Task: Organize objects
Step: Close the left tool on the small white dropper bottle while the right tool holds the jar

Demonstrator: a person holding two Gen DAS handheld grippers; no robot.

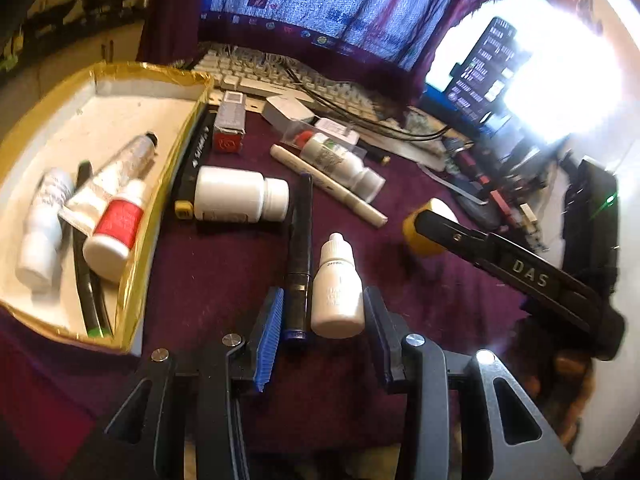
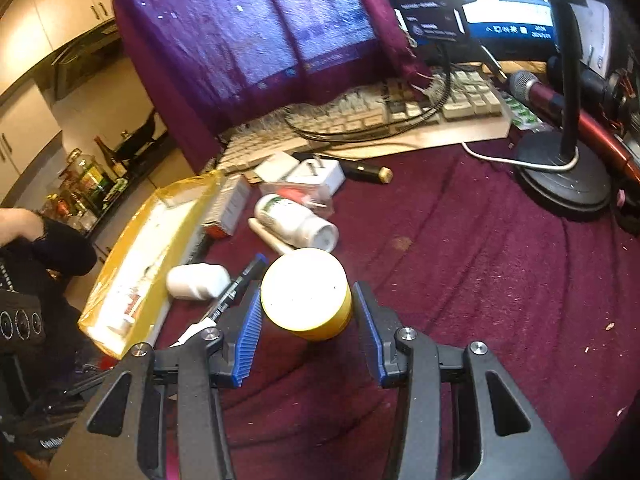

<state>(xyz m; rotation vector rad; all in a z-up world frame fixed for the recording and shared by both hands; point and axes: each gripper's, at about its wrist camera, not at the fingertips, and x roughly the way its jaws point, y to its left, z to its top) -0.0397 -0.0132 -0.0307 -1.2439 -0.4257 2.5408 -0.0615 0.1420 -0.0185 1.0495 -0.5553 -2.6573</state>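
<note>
On the desk, a maroon cloth (image 2: 460, 264) covers the surface; cream keyboard (image 2: 400, 116) behind, kitchen cabinets (image 2: 60, 12) beyond. Gold-rimmed white cardboard tray (image 1: 168, 168) at left holds two white bottles, a red-labelled bottle (image 1: 114, 232), a squeezed tube and pens. Beside it lies a white pill bottle (image 1: 240, 194). Right gripper (image 2: 307, 312) clasps a yellow round tin with white lid (image 2: 306, 294). Left gripper (image 1: 320, 320) brackets a small white dropper bottle (image 1: 338, 292) and a black pen (image 1: 300, 248); grip cannot be determined.
</note>
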